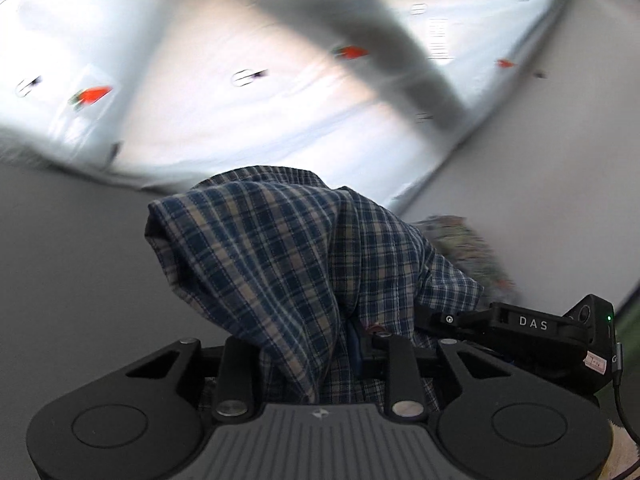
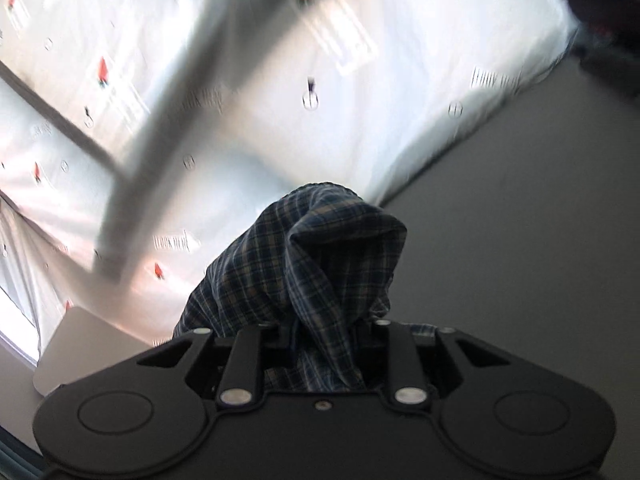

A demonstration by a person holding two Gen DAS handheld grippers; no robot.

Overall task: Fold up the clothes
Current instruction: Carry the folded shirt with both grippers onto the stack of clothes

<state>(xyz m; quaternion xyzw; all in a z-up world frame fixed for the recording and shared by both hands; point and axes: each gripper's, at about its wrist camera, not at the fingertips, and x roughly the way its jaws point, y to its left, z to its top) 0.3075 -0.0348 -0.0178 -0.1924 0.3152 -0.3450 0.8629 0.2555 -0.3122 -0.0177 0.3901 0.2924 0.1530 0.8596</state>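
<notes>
A blue and beige plaid garment (image 1: 280,264) is bunched up and draped over my left gripper (image 1: 316,332), which is shut on it; the cloth hides the fingertips. In the right wrist view another part of the plaid garment (image 2: 320,256) stands in a peak over my right gripper (image 2: 320,332), also shut on the cloth with its fingertips covered. The black body of the right gripper, marked DAS (image 1: 532,326), shows close by at the right of the left wrist view, touching the cloth's edge. Both views are tilted and blurred.
Behind the cloth hangs a white plastic sheet (image 1: 280,100) printed with red marks (image 1: 94,94) and crossed by grey bars (image 2: 160,140). Plain grey surface (image 2: 520,260) fills the sides. A patterned fabric (image 1: 468,248) lies right of the garment. A pale slab (image 2: 80,344) sits lower left.
</notes>
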